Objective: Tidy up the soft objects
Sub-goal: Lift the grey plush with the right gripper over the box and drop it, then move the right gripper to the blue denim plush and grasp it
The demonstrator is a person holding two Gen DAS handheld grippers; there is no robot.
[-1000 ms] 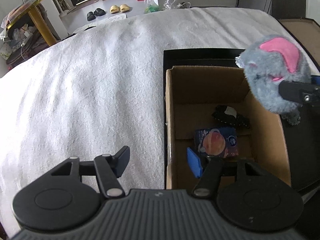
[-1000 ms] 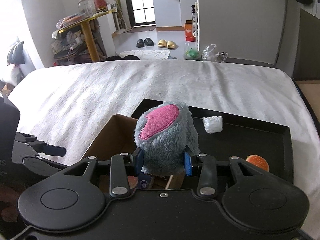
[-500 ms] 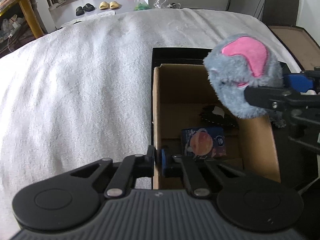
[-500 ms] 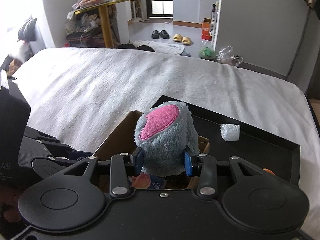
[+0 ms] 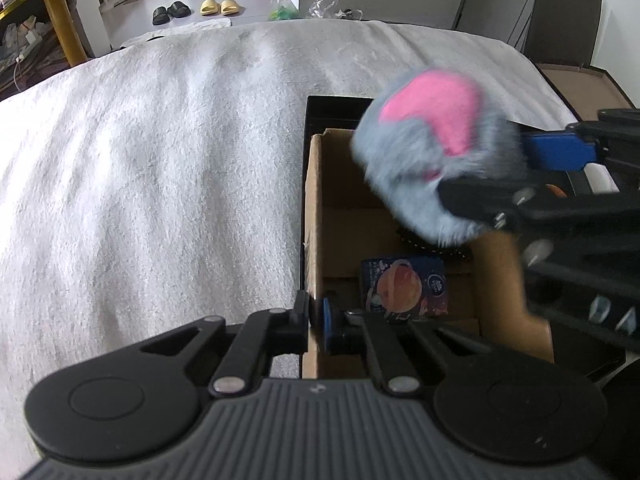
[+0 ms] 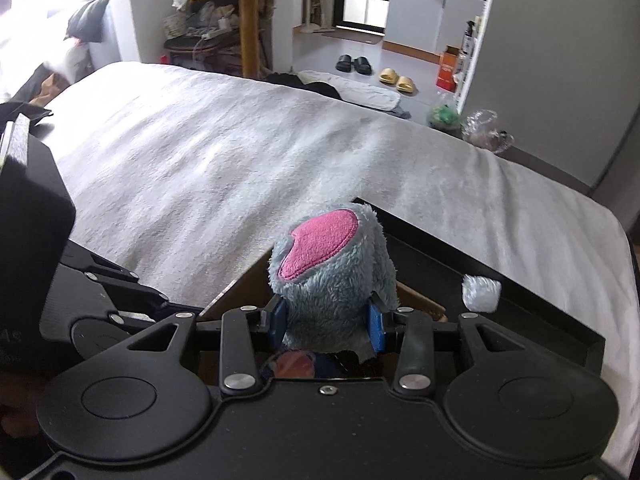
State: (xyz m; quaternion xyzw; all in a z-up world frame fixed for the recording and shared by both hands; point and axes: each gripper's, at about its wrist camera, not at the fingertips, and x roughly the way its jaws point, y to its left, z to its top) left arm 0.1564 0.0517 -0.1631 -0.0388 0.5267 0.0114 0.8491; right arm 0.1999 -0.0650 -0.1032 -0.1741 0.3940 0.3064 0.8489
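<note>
My right gripper [image 6: 328, 322] is shut on a grey plush toy with a pink patch [image 6: 332, 268] and holds it above the open cardboard box [image 5: 316, 208]. The toy also shows blurred in the left wrist view [image 5: 428, 168], over the box's far right part. My left gripper [image 5: 315, 316] is shut on the box's left wall near its front corner. Inside the box lie a blue packet with an orange planet picture [image 5: 404, 284] and a dark item [image 5: 416, 240], partly hidden by the toy.
The box stands on a black tray [image 6: 520, 320] on a bed with a white fleece blanket [image 5: 160, 168]. A white crumpled item [image 6: 482, 292] lies on the tray right of the box. Floor, slippers and a yellow table lie beyond the bed.
My left gripper closed from open onto the box's left wall. My right gripper carried the plush toy leftward from beside the box to above its inside.
</note>
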